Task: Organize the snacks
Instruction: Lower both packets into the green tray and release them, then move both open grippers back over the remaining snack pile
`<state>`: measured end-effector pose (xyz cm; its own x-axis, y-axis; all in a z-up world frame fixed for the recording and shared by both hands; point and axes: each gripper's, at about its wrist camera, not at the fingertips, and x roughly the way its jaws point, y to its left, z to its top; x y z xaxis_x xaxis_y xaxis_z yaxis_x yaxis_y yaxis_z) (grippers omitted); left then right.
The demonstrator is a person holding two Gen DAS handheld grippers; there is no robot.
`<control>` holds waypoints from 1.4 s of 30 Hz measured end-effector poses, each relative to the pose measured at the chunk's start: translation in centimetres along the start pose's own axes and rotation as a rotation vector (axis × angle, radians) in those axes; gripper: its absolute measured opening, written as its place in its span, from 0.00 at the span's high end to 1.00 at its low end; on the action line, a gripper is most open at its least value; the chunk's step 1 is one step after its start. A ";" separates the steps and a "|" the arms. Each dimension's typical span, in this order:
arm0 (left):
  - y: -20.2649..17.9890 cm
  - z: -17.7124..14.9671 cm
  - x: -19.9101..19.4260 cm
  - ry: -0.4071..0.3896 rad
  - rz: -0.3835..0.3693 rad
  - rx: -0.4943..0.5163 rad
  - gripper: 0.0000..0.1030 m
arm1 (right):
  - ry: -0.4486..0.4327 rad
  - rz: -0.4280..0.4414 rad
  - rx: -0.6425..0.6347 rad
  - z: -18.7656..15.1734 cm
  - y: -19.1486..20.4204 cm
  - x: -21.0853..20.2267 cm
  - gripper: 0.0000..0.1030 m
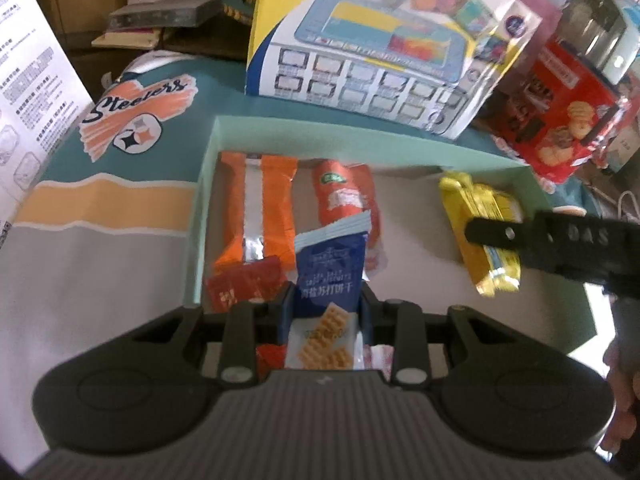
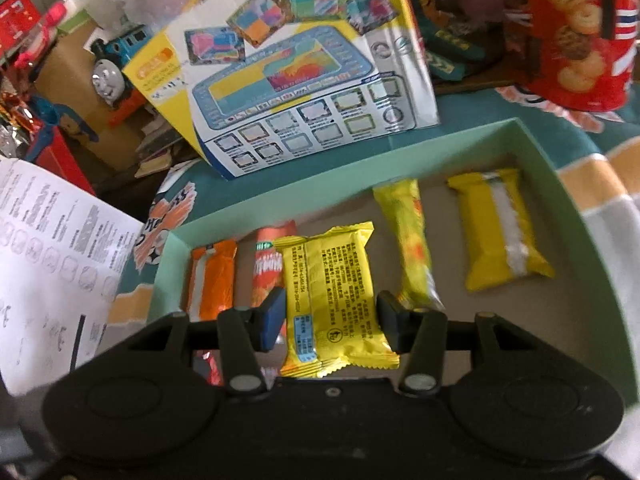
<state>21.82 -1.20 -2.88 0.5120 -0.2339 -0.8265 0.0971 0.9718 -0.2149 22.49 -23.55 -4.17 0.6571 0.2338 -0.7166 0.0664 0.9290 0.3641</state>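
Note:
A shallow mint-green box (image 1: 304, 130) (image 2: 560, 172) lies on the table and holds snack packs. My left gripper (image 1: 326, 304) is shut on a blue cracker pack (image 1: 330, 276) above the box's near left part, over an orange pack (image 1: 256, 216), an orange-red tube pack (image 1: 344, 196) and a small red pack (image 1: 244, 284). My right gripper (image 2: 330, 316) is shut on a yellow pack (image 2: 332, 292) above the box; it also shows in the left wrist view (image 1: 488, 236). Two more yellow packs (image 2: 412, 248) (image 2: 500, 228) lie at the box's right.
A large toy box (image 1: 380, 52) (image 2: 296, 76) leans behind the green box. A red cookie tin (image 1: 560, 108) (image 2: 576, 32) stands at the right. A printed paper sheet (image 1: 28, 72) (image 2: 52, 248) is at the left. The table has a teal Steelers cloth (image 1: 136, 112).

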 end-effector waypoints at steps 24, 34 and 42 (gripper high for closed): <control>-1.0 -0.6 -0.5 -0.012 0.052 -0.018 0.00 | -0.018 0.016 -0.021 -0.6 -0.3 -2.2 0.00; -2.4 -4.8 -4.6 -0.008 0.047 0.007 0.00 | -0.024 0.012 -0.009 -5.0 -1.8 -8.7 0.00; -4.0 -9.8 -7.1 0.020 0.034 0.058 0.00 | -0.006 -0.002 0.058 -10.0 -5.0 -13.0 0.00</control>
<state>9.43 -3.72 -1.20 0.4989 -0.2005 -0.8431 0.1297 0.9792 -0.1561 6.11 -28.41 -2.65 0.6611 0.2303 -0.7140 0.1111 0.9111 0.3968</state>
